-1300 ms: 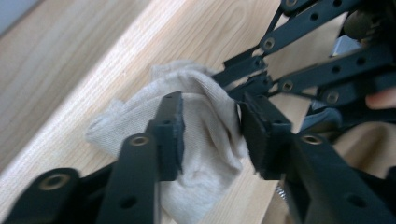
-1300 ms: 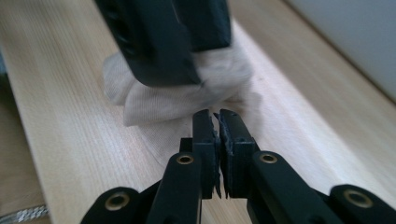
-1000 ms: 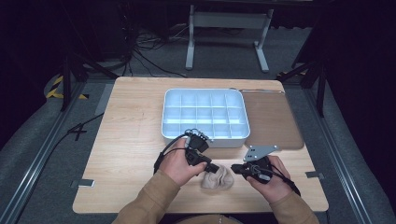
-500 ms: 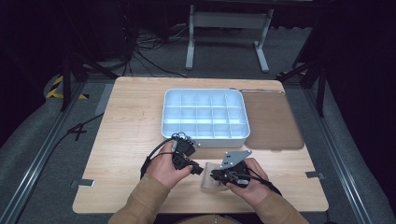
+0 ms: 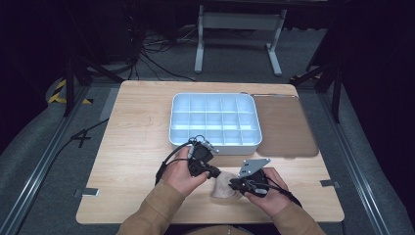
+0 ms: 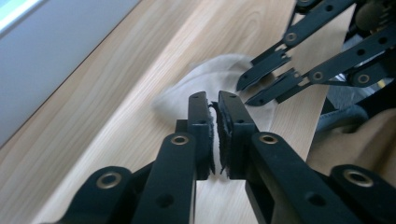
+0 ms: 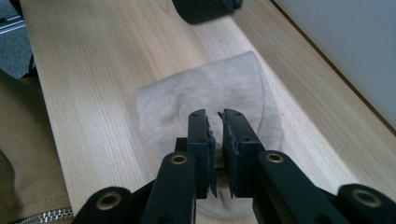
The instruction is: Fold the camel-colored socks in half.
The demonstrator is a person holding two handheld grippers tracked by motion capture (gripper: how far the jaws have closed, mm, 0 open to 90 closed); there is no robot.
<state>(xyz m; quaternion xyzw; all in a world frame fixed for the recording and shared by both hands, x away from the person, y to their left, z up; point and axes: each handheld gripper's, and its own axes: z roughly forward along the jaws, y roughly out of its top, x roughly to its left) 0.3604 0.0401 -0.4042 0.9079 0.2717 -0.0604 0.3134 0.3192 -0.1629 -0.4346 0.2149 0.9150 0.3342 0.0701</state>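
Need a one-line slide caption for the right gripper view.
Right gripper, jaws slightly apart, poised over a beige sock lying flat on the wooden table.

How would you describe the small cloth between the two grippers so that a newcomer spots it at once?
Start at the white divided tray in the middle of the wooden table, then come toward the person's hands at the near edge. Between them lies a small beige cloth, the one soft, crumpled thing on the wood.
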